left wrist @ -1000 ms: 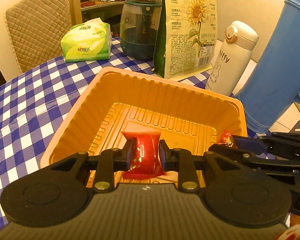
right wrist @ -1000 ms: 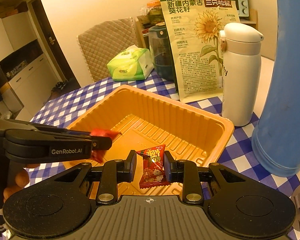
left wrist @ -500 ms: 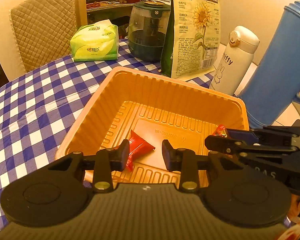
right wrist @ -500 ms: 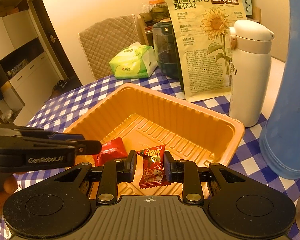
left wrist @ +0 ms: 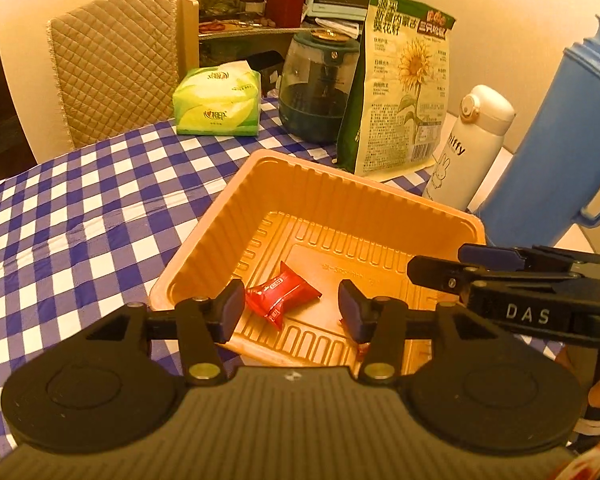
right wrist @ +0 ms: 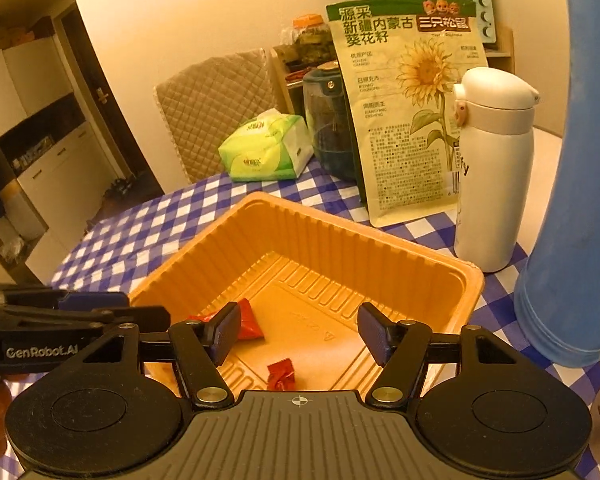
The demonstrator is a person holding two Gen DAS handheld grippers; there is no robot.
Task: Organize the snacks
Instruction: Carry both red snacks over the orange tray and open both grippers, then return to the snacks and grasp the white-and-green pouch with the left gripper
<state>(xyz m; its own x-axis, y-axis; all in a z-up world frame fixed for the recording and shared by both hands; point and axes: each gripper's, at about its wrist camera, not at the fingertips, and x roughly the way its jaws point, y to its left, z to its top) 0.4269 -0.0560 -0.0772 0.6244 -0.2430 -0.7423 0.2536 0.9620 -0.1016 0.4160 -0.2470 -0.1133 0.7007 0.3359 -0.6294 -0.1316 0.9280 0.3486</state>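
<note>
On the checked desk (left wrist: 80, 216) the tissues (left wrist: 216, 104) sit at ten o'clock in the left wrist view, well apart from the tray (left wrist: 220, 216).

The orange tray lies at the centre of both views, and both snacks rest on its floor. The larger red snack (left wrist: 282, 294) lies at twelve o'clock from the left gripper (left wrist: 291, 312), just ahead of its fingertips and a little toward the left one. Its long axis runs from seven to one o'clock, slanted across the gap. The left gripper is open and holds nothing.

The right gripper (right wrist: 298, 332) is open too, jaws spread wide and empty. The smaller red snack (right wrist: 281, 375) lies below and between its fingers, close to the gripper body, at roughly six o'clock from the fingertips. The larger snack (right wrist: 248, 322) shows partly behind its left finger, at nine o'clock.

Further right, beyond the tray's far rim, stand the seed bag (right wrist: 408, 112), the white bottle (right wrist: 494, 172) and the blue jug (right wrist: 580, 200), at one to three o'clock.

Both snacks appear to be placed already, so the coming move is likely a retreat out of the tray; each gripper has its own snack nearer, and lifting straight back should clear them.
</note>
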